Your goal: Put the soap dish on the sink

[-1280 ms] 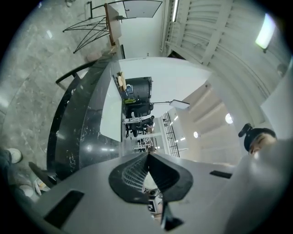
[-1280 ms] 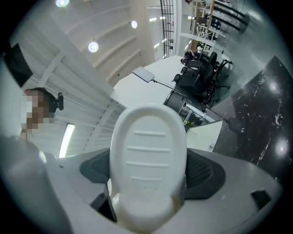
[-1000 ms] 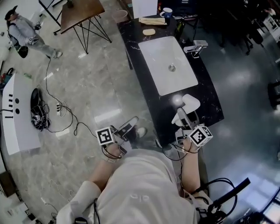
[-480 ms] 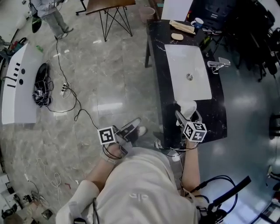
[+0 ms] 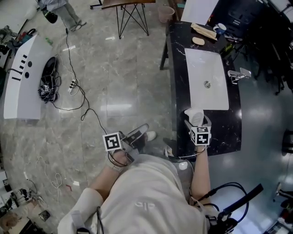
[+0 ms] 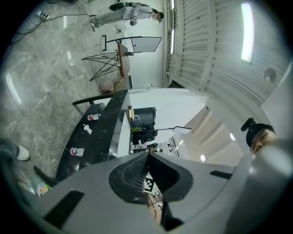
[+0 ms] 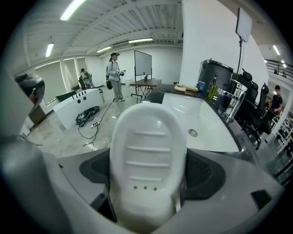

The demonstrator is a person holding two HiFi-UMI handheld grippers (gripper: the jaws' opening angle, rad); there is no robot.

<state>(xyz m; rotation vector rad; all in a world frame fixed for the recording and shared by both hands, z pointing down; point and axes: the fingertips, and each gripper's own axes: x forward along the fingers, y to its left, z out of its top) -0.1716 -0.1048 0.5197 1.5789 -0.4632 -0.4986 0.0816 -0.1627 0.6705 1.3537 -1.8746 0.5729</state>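
One soap dish, white and ribbed with three small holes, was seen pinched between the jaws of the right gripper. It was held over the near end of the counter, just short of the sink's near edge; contact with the counter could not be judged. The left gripper was held low beside the person's body, off the counter, its jaws pressed together at the tips with nothing between them.

One white sink was counted, set in one black counter, with one faucet on its right side. At the far end one pale oval object and one cup were noted. On the floor to the left, one white panel, one heap of cable and one wire-legged table were recorded. Nothing was seen lying between the dish and the sink.
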